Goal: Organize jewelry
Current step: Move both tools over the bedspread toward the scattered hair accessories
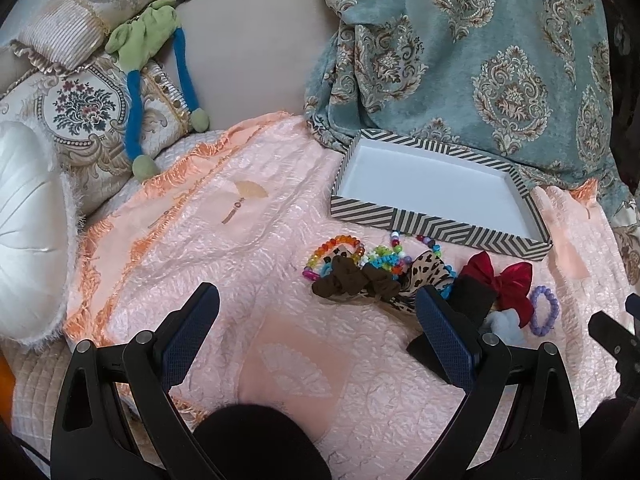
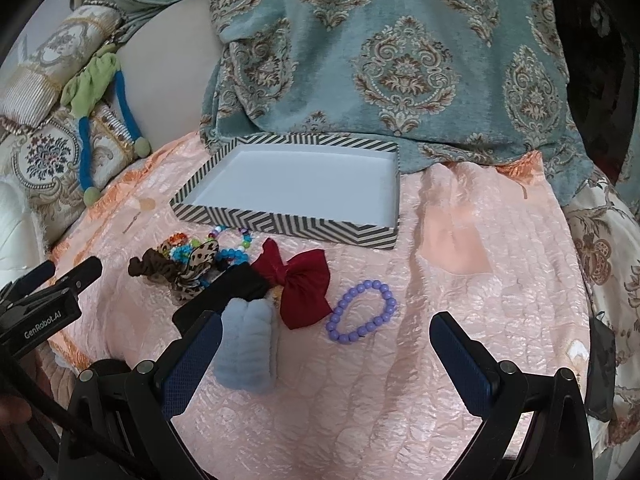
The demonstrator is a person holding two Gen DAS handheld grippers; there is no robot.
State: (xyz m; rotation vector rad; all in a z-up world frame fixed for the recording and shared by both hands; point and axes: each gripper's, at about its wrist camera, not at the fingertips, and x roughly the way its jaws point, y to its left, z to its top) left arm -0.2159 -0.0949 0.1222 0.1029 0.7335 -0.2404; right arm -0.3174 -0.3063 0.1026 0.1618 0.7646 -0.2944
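both grippers, left gripper (image 1: 318,328) and right gripper (image 2: 326,348), fingers wide, holding nothing. jewelry pile (image 2: 224,264) lies on pink bedspread (image 2: 460,280) just before empty striped tray (image 2: 280,226), likely its destination.

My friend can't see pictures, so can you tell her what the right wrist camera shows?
An empty striped box sits on a pink bedspread, with a pile of hair ties and bead bracelets in front of it: a red bow, a purple bracelet and a blue scrunchie. The right gripper has its jaws open, holding nothing.
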